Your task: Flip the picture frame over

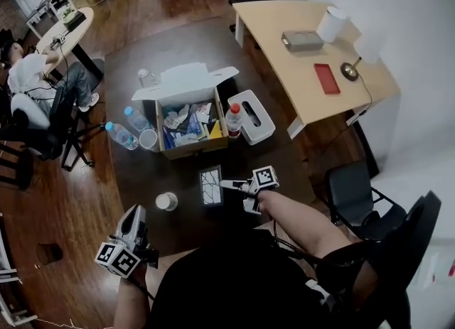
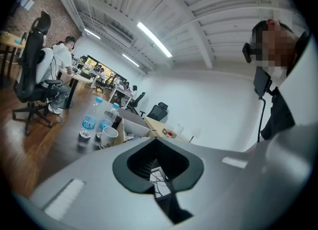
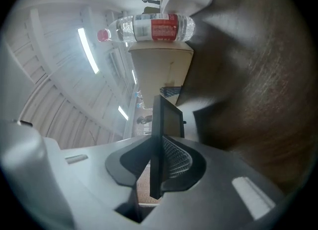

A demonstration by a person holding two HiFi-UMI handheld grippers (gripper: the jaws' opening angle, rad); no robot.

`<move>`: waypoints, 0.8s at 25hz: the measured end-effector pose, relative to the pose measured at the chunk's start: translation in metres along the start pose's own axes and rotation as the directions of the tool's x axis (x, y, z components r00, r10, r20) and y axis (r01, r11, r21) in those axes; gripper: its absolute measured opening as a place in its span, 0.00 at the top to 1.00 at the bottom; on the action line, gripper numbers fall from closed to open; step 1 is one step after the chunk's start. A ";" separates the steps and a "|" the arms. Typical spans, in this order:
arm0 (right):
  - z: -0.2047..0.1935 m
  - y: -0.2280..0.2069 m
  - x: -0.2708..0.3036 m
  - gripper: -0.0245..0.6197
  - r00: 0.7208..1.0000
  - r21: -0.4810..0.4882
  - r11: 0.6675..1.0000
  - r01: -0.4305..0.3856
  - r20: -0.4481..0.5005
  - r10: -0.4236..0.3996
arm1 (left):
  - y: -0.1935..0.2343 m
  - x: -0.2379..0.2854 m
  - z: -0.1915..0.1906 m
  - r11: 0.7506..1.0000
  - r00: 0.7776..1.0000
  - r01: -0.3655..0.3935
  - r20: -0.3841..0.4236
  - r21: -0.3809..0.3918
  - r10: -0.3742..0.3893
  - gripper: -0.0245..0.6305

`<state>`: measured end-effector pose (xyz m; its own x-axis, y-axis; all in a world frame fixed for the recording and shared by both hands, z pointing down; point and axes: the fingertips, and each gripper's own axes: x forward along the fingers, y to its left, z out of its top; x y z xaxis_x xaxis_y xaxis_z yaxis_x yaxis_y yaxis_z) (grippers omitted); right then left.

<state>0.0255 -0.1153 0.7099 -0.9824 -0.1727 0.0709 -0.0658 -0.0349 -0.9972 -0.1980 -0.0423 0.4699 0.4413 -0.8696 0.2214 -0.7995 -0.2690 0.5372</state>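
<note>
Cardboard box [image 1: 193, 148] contents are a jumble too small to sort. On the person's side of the box is one picture frame [image 1: 210, 186], patterned face up; whether it rests on the dark mat [image 1: 281, 168] is unclear. The right gripper [image 1: 231, 185] pinches its right edge, and the jaws cover the frame's lower end. Nearer the person than the box and to its left, the left gripper [image 1: 136, 211] has its jaws pressed together, empty. Three water bottles flank the box: two blue-capped [image 1: 135, 118] [image 1: 121, 136] left, one red-capped [image 1: 233, 119] right. Two white cups [image 1: 148, 139] [image 1: 166, 201] sit left

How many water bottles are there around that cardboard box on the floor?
3: two blue-labelled bottles left of the cardboard box, one red-labelled bottle at its right. Others may hide inside the box.
</note>
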 end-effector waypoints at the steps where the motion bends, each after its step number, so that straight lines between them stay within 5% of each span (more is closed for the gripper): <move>1: 0.000 -0.003 0.000 0.86 1.000 0.001 1.000 0.012 -0.006 -0.012 | 0.001 -0.002 0.001 1.000 1.000 -0.005 0.004 0.001 0.005 0.96; 14: 0.001 -0.017 0.002 0.86 0.987 -0.080 0.988 0.133 -0.077 -0.140 | 0.017 -0.020 -0.001 0.998 0.997 -0.062 0.036 -0.021 0.063 0.96; 20: 0.004 -0.035 -0.006 0.84 0.971 -0.094 0.967 0.236 -0.016 -0.239 | 0.017 -0.016 -0.008 0.998 0.998 -0.062 0.012 0.030 0.062 0.96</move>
<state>0.0346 -0.1167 0.7442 -0.9409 -0.1436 0.3066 -0.3122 0.0182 -0.9498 -0.2154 -0.0295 0.4818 0.3864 -0.8893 0.2446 -0.8370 -0.2266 0.4981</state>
